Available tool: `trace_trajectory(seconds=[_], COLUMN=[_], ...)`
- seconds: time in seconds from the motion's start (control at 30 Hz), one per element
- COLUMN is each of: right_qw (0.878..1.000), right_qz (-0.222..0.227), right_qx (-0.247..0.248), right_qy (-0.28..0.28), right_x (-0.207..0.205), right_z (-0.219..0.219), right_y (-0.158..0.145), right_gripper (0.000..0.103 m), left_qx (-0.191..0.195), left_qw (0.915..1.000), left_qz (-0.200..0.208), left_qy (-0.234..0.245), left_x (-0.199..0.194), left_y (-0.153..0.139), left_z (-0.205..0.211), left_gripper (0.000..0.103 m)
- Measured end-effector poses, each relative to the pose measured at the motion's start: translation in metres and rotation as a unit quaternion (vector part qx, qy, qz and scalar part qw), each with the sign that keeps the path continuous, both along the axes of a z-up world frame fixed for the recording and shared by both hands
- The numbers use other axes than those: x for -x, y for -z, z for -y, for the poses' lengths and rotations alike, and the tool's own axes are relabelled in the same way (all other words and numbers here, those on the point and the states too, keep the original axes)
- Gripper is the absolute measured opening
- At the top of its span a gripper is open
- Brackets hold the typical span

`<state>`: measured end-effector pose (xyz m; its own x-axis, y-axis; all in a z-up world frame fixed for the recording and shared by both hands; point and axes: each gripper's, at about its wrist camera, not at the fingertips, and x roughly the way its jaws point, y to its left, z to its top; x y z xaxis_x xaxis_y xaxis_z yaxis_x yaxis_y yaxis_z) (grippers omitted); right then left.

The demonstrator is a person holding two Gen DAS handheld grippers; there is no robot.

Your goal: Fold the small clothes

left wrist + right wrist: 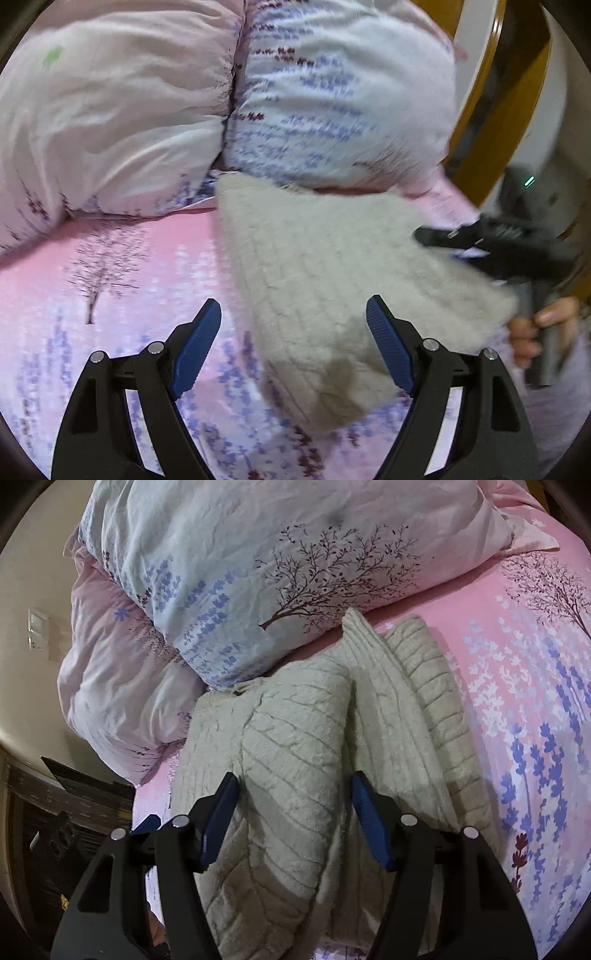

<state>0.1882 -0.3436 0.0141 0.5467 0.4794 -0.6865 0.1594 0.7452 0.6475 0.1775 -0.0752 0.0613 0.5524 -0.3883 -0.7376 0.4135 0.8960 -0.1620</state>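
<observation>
A small beige fleece garment with a ribbed quilted texture lies folded on the pink bed sheet. My left gripper is open, just above the garment's near left edge, holding nothing. The right gripper's black body shows at the garment's far right edge, held by a hand. In the right wrist view the garment lies in bunched folds. My right gripper is open, its blue pads straddling a raised fold.
A bulky duvet with tree and lavender print is heaped behind the garment, also seen in the left wrist view. A wooden bed frame rises at right. A wall with a light switch and dark furniture lie beyond the bed's left edge.
</observation>
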Motion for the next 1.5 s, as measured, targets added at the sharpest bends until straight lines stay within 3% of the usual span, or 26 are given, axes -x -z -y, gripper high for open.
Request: trace_trajectory(seconds=[0.07, 0.1, 0.13, 0.2, 0.5, 0.73, 1.07, 1.17, 1.23, 1.3, 1.37, 1.5], right_qw=[1.000, 1.000, 1.000, 1.000, 0.996, 0.988, 0.979, 0.983, 0.982, 0.983, 0.986, 0.994], right_qz=[-0.002, 0.001, 0.003, 0.013, 0.067, 0.116, 0.147, 0.085, 0.030, 0.032, 0.049, 0.057], right_qx=[0.010, 0.012, 0.009, 0.013, 0.063, 0.095, 0.131, 0.154, 0.178, 0.164, 0.136, 0.067], right_qy=[0.001, -0.001, -0.008, -0.013, -0.009, 0.018, 0.053, 0.046, 0.050, 0.071, 0.087, 0.061], right_x=[0.000, -0.001, -0.002, -0.002, 0.007, 0.012, 0.024, 0.014, 0.011, 0.022, 0.041, 0.071], right_z=[-0.003, -0.006, -0.009, -0.014, -0.014, 0.000, 0.024, 0.026, 0.028, 0.038, 0.050, 0.057], right_y=[0.000, 0.000, 0.000, -0.001, -0.025, -0.057, -0.073, -0.045, -0.023, -0.025, -0.035, -0.045], right_gripper=[0.054, 0.037, 0.029, 0.020, 0.015, 0.013, 0.013, 0.015, 0.022, 0.042, 0.054, 0.059], left_qx=[-0.016, -0.023, -0.032, -0.049, -0.064, -0.045, -0.039, -0.045, -0.043, -0.042, -0.045, -0.053], left_qw=[0.9998, 0.9997, 0.9993, 0.9985, 0.9973, 0.9987, 0.9991, 0.9989, 0.9989, 0.9987, 0.9981, 0.9961], left_qz=[0.000, -0.001, 0.000, 0.011, 0.023, 0.018, 0.008, -0.001, -0.005, -0.004, 0.000, 0.001], left_qy=[-0.009, -0.013, -0.018, -0.023, -0.026, -0.016, 0.012, 0.015, 0.019, 0.027, 0.042, 0.071], left_x=[0.001, 0.001, -0.001, 0.000, 0.003, 0.002, 0.003, 0.001, 0.001, 0.003, 0.007, 0.018], left_y=[0.003, 0.004, 0.005, 0.004, 0.004, 0.003, 0.008, 0.013, 0.014, 0.014, 0.012, 0.012], left_z=[0.001, 0.004, 0.007, 0.012, 0.016, 0.017, 0.027, 0.031, 0.030, 0.027, 0.021, 0.008], left_gripper=[0.083, 0.083, 0.083, 0.085, 0.087, 0.090, 0.091, 0.091, 0.091, 0.091, 0.091, 0.090])
